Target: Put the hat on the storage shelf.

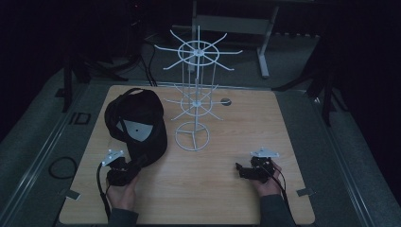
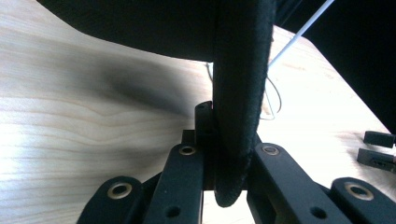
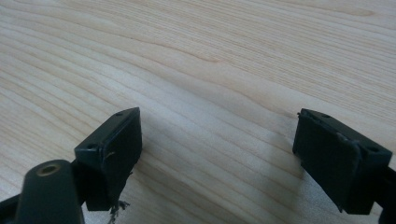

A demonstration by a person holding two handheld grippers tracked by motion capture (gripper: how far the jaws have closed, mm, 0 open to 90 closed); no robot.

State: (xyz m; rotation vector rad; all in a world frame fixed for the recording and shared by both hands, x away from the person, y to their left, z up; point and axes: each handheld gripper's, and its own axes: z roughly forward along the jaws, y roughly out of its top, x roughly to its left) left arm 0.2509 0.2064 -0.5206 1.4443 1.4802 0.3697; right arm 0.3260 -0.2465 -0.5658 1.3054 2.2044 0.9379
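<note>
A black cap [image 1: 137, 123] lies on the left part of the wooden table [image 1: 227, 189], its inside with a pale label turned up. My left gripper [image 1: 137, 164] is shut on the cap's brim; in the left gripper view the brim's stitched edge [image 2: 243, 70] stands upright between the jaws of the left gripper [image 2: 229, 156]. A white wire display rack [image 1: 195, 94] with two rings of hooks stands at the table's middle back. My right gripper [image 1: 239, 169] rests low at the front right, pointing left. Its jaws stand wide apart over bare wood, the right gripper [image 3: 219, 149] holding nothing.
A small round grommet [image 1: 226, 101] sits in the table behind the rack. A cable loop [image 1: 61, 166] lies on the floor at the left. Grey frame legs [image 1: 263, 52] stand beyond the table. Bare wood [image 1: 213, 165] lies between the two grippers.
</note>
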